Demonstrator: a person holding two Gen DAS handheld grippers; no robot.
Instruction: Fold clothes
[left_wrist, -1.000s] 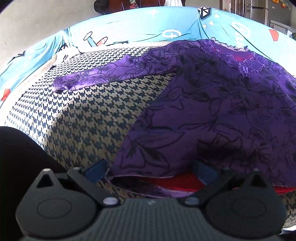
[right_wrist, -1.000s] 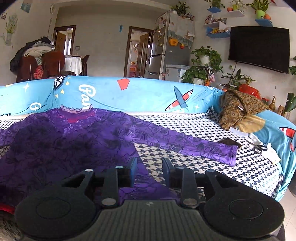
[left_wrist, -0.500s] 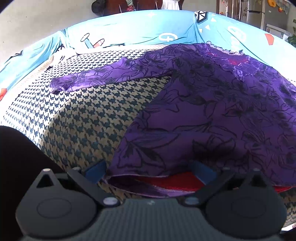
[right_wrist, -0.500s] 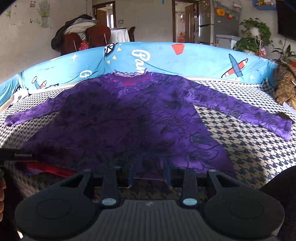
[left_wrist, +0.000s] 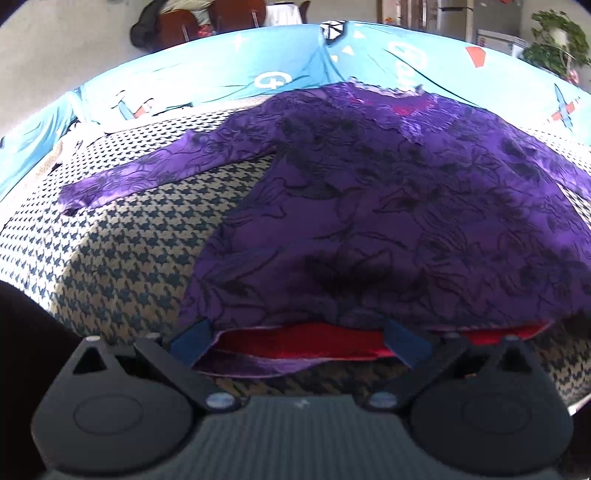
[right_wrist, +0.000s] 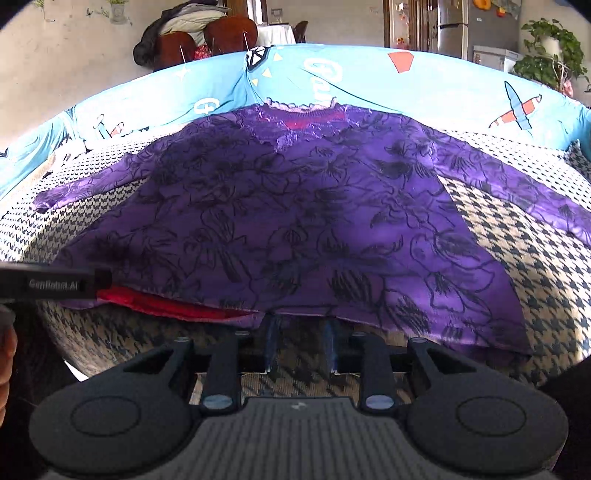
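Houndstooth sofa cover (left_wrist: 122, 258), turquoise printed backrest (right_wrist: 443, 85); purple floral blouse (right_wrist: 295, 221) spread flat, neckline at 12 o'clock.

Left gripper (left_wrist: 299, 341): jaws wide, blue fingers (left_wrist: 190, 341) either side of the hem at 6 o'clock, red lining (left_wrist: 295, 339) showing between them. Right gripper (right_wrist: 301, 345): jaws narrow, tips at the hem edge; grip on cloth could not be told. Sleeves extended toward 9 and 3 o'clock. Left tool visible at 9 o'clock in right view.

Top (right_wrist: 295, 221): right sleeve cut off by frame edge; right gripper (right_wrist: 301, 332) fingertips blurred at its hem, grip unclear.
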